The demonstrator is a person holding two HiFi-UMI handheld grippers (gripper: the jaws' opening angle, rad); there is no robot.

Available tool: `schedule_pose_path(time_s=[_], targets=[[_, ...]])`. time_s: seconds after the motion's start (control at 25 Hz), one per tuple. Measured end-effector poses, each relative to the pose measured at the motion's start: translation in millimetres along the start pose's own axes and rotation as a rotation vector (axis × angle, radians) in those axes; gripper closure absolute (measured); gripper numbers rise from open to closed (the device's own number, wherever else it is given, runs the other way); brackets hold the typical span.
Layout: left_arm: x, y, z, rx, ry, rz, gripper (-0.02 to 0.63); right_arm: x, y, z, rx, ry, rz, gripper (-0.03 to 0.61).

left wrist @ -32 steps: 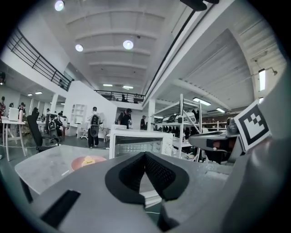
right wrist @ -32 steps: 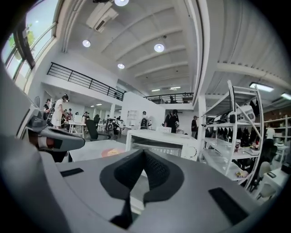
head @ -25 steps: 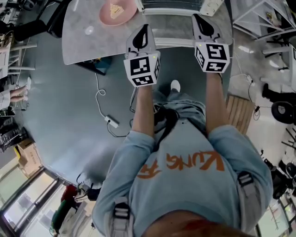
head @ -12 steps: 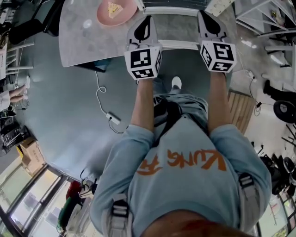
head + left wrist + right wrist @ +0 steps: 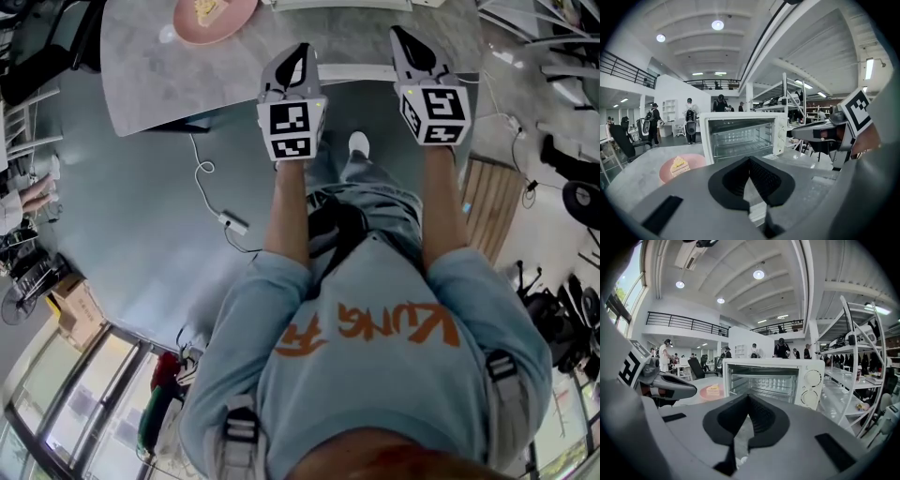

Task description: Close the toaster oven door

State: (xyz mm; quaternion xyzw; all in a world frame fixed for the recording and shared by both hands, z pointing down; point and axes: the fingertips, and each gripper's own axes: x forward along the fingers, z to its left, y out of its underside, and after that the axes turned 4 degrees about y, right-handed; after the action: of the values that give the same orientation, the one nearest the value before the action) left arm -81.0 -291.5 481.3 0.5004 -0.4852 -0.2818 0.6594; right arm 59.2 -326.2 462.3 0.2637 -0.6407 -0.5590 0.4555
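The left gripper (image 5: pixel 298 49) and right gripper (image 5: pixel 405 36) are hovering at the near edge of the table (image 5: pixel 150 75), each with its jaws pressed together on nothing. Ahead of both jaws the toaster oven (image 5: pixel 768 380) is standing open, with clear room in between. Its door (image 5: pixel 356 71) is lying folded down, its front edge showing between the two grippers. A pink plate (image 5: pixel 682 166) carrying a cake slice (image 5: pixel 678 164) is sitting left of the left jaws. A shelf rack (image 5: pixel 853 376) is crowding the right jaws' right side. A cable (image 5: pixel 202 187) is trailing across the floor (image 5: pixel 112 216) behind and left of the left jaws.
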Motion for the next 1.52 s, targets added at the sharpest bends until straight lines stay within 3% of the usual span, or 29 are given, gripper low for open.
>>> schedule_pose_path(time_s=[0.24, 0.44, 0.84, 1.08, 1.52], targets=[[3, 35, -7, 0.035, 0.022, 0.089, 0.612, 2, 31, 17, -0.041, -0.045, 0.067, 0.58], [8, 68, -11, 0.017, 0.028, 0.2, 0.612, 1, 63, 35, -0.12, -0.101, 0.145, 0.58], [6, 136, -33, 0.158, 0.097, 0.399, 0.612, -10, 130, 65, -0.276, -0.218, 0.302, 0.58], [11, 151, -34, 0.228, 0.098, 0.459, 0.612, -15, 163, 74, -0.372, -0.242, 0.389, 0.58], [22, 170, -37, 0.235, 0.111, 0.502, 0.612, -8, 192, 75, -0.495, -0.194, 0.478, 0.58]])
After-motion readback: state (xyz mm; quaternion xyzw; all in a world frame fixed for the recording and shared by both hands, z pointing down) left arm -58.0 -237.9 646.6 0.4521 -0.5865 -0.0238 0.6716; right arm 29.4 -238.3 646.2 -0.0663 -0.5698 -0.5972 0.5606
